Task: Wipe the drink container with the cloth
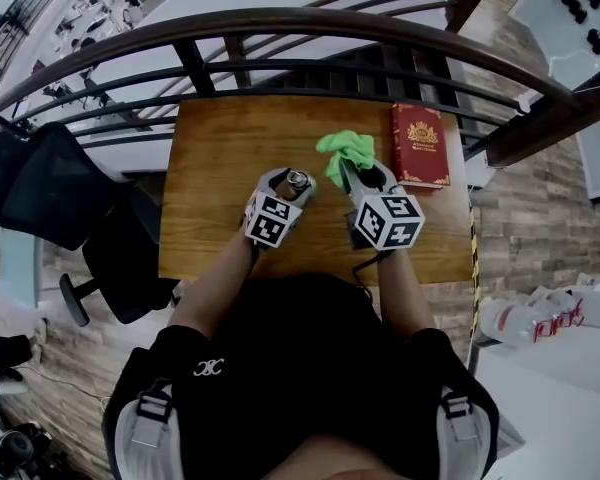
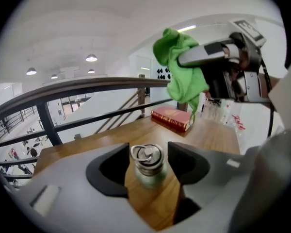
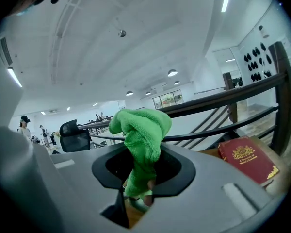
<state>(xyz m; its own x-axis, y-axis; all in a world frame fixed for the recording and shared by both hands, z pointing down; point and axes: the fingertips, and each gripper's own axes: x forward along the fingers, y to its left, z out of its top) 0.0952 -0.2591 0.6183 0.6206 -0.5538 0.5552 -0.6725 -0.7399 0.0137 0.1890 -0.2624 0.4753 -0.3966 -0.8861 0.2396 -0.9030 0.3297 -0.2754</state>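
A small green drink bottle [image 2: 146, 171] with a steel ring cap stands upright on the wooden table [image 1: 215, 158]. My left gripper [image 2: 146, 161] is shut on it just below the cap. In the head view the bottle's cap [image 1: 298, 180] shows at the left gripper's [image 1: 294, 184] tip. My right gripper [image 3: 141, 178] is shut on a bright green cloth [image 3: 143, 130], which bunches up above the jaws. That cloth [image 1: 345, 151] hangs in the air just right of the bottle, a little beyond it, held by the right gripper [image 1: 357, 174]. The cloth [image 2: 182, 69] is apart from the bottle.
A red hardback book [image 1: 420, 145] lies flat at the table's far right; it also shows as the book [image 3: 246, 161]. A dark metal railing [image 1: 280, 23] runs along the far edge. A black office chair [image 1: 45, 183] stands left of the table.
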